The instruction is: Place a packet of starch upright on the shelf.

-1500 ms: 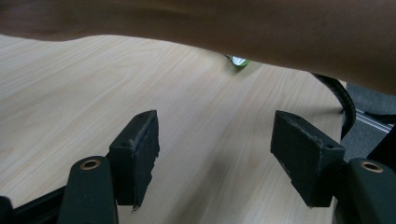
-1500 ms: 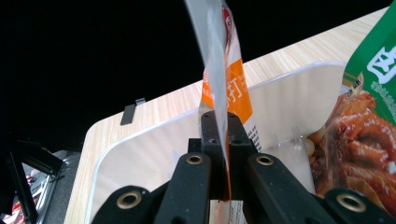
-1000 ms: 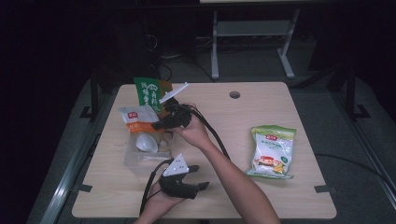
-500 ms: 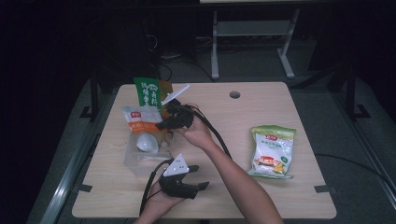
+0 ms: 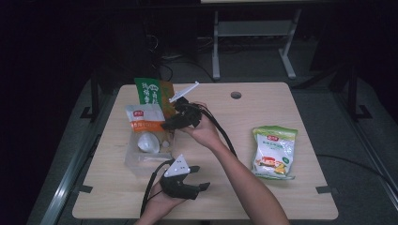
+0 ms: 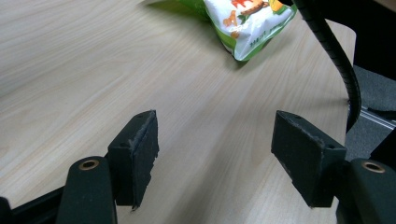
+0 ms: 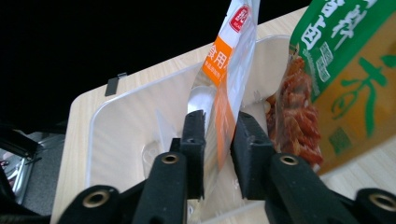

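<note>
The right gripper [image 7: 215, 140] has just been opening its jaws; the white-and-orange pouch [image 7: 229, 60] stands between the pads, no longer clamped, upright in the clear plastic bin [image 7: 121, 116] beside a green-and-orange snack bag [image 7: 336, 70]. The left gripper [image 6: 215, 158] rests released over bare table [image 6: 70, 70], near a green-and-white snack bag [image 6: 243, 23].

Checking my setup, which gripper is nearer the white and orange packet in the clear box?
Right. The right gripper has the white and orange packet between its jaws; the left gripper rests near the table's front edge.
</note>
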`<action>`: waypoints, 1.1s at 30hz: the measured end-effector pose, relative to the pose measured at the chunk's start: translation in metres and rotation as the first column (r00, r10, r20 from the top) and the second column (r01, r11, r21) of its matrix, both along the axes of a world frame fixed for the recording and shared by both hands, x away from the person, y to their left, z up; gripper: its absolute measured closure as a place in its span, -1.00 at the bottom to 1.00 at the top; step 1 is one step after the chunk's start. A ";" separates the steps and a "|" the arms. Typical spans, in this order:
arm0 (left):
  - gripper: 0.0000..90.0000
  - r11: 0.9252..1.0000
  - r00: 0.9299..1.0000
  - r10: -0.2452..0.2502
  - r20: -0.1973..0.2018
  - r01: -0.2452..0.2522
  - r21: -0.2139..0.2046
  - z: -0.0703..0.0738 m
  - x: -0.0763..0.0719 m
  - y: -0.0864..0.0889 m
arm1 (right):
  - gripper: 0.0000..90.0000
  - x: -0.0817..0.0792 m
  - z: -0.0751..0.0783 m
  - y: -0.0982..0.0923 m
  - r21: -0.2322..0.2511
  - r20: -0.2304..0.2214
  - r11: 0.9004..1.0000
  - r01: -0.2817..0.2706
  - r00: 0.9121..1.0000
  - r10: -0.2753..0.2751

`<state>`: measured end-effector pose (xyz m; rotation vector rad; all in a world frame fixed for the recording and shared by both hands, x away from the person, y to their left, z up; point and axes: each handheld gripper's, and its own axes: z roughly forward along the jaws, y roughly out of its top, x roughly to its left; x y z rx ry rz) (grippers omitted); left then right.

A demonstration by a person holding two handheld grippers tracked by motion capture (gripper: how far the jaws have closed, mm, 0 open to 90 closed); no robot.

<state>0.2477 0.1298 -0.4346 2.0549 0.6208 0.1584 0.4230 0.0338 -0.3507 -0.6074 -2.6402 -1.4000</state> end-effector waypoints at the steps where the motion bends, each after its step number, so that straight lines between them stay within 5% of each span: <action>1: -0.31 1.000 1.000 0.000 0.000 0.000 0.000 0.000 0.000 0.000 | 0.62 -0.001 0.001 -0.003 0.005 -0.008 1.000 0.004 1.000 -0.004; 33: -0.39 1.000 1.000 -0.005 0.003 0.005 0.008 -0.002 0.002 -0.005 | 0.26 -0.023 0.004 -0.126 0.012 -0.059 0.995 0.102 0.993 -0.101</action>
